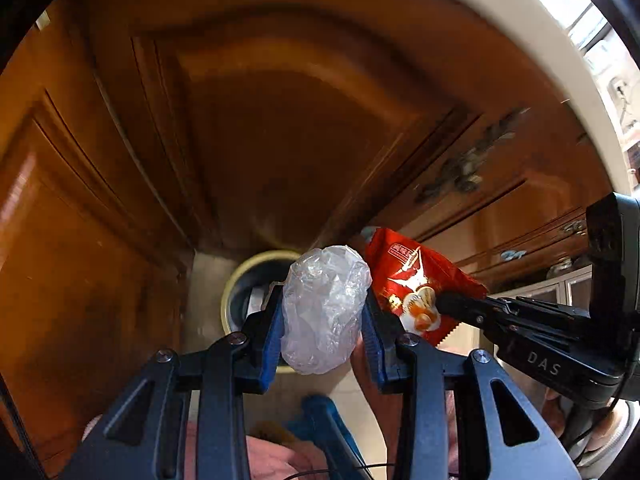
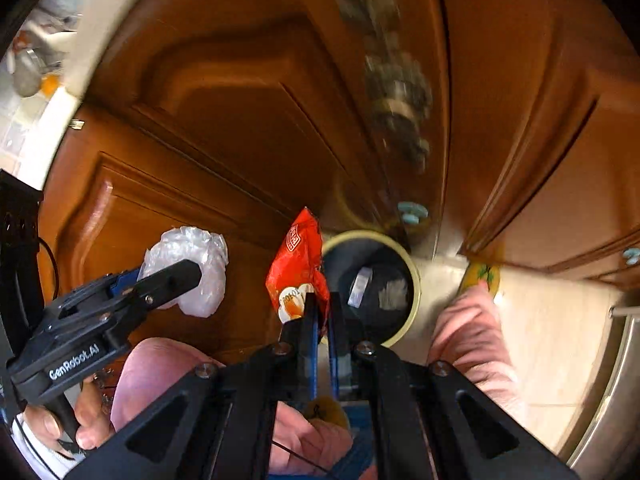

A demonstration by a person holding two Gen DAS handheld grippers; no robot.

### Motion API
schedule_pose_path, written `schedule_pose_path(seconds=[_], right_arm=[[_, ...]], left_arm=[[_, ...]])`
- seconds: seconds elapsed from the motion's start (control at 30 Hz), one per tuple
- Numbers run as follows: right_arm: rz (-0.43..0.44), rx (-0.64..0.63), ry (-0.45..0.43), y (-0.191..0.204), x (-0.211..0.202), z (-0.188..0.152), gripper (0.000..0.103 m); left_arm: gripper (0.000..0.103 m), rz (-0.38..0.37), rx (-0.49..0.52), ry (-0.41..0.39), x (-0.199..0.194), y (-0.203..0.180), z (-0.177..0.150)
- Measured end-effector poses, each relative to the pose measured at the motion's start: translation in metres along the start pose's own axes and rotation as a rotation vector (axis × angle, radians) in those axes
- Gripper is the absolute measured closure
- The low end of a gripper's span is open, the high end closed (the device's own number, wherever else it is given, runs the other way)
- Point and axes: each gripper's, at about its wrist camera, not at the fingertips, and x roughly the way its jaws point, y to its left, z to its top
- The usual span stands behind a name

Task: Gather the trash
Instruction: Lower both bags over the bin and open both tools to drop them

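Note:
My left gripper (image 1: 325, 308) is shut on a crumpled clear plastic bag (image 1: 324, 306), its blue pads pressing both sides. The same bag (image 2: 188, 268) shows in the right wrist view, held by the left gripper (image 2: 180, 280). My right gripper (image 2: 322, 304) is shut on a red snack wrapper (image 2: 298, 264), which sticks up above its fingertips. That wrapper (image 1: 412, 280) also appears at right in the left wrist view, pinched by the right gripper (image 1: 444, 304). Below both stands a round bin (image 2: 414, 280) with a cream rim (image 1: 236, 280) and a dark liner holding some scraps.
Brown wooden cabinet doors (image 1: 280, 120) with ornate handles (image 2: 412, 212) rise behind the bin. Pale tiled floor (image 2: 552, 320) lies to the right, beside a metal edge (image 2: 608, 380). A person's pink-clad legs (image 2: 476, 336) and a hand (image 2: 60, 420) are below the grippers.

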Motion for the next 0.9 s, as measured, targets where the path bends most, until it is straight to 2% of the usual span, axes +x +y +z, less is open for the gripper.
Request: schedule_pose_path(seconds=[0.13,0.37,0.7,0.8,0.87,0.9], right_arm=[[-0.016,0.016,0.054,-0.007,0.029,0.001,0.099],[-0.021,0.038,0.126,-0.015,0.062,0.001,0.095],[-0.04,0.045,0.17,-0.014,0.091,0.006,0.093],[-0.047,0.047,0.183,-0.014,0.097,0.007,0.084],[-0.048,0.055,0.178,-0.014,0.1,0.008,0.071],[-0.045,0.056,0.171,-0.013,0.1,0.008,0.069]], left_arm=[[0.069,-0.016,-0.026,0.085,0.033,0.009,0.001],[0.069,-0.025,-0.048,0.184,0.079,0.02,-0.002],[0.066,0.005,-0.084,0.263,0.108,0.03,-0.004],[0.065,0.007,-0.095,0.274,0.112,0.034,-0.004],[0.06,0.006,-0.098,0.28,0.114,0.038,-0.003],[0.058,0.007,-0.1,0.283,0.115,0.039,-0.003]])
